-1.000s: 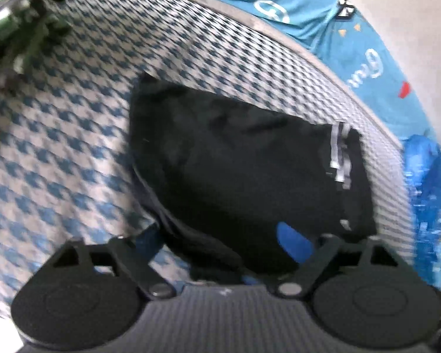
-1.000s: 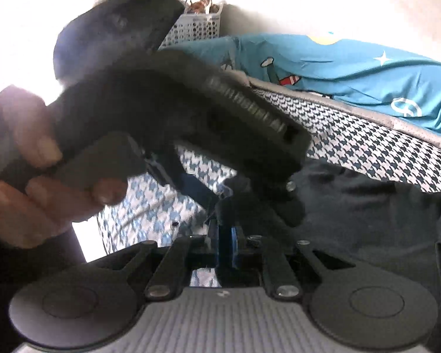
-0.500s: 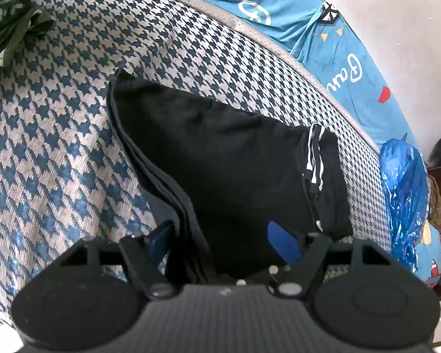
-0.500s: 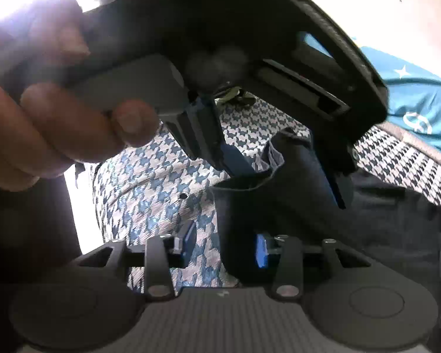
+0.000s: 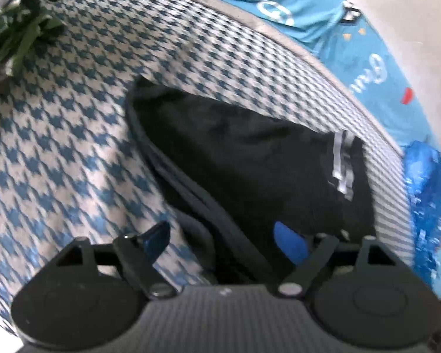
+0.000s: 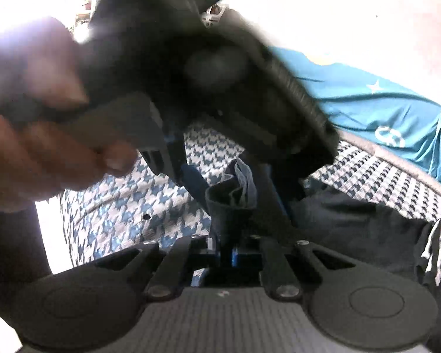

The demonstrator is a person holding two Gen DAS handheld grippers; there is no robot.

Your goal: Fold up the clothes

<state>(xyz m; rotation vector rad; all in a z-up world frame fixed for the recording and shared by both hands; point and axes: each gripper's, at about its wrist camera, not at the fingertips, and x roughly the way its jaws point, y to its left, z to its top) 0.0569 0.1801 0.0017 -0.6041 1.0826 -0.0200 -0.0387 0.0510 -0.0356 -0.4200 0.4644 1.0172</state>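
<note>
Left claw: released, blue pads spread wide, one pad over the black garment, the other over the houndstooth cover. I see the garment's near edge running between the pads; whether either pad touches cloth I cannot tell, as the claw's body cuts off the view below.

Right claw: clenched on a bunched edge of the black garment, blue pads pressed together with the fabric rising in a tuft between them. My right-wrist view also shows the left claw from outside, its fingers flanking that same tuft.

Black garment: lies folded on the houndstooth cover, layered edges on its left side, pale stripes near its right end. Motion blur softens the weave.

Hand: grips the left tool's handle, blurred, filling the left of my right-wrist view and hiding much of the cover.

Green fabric: upper left corner, cut off by the frame, kind unclear.

Teal printed cloth: beyond the cover's grey border, print partly readable only.

Blue plastic bag: right edge, contents hidden.
</note>
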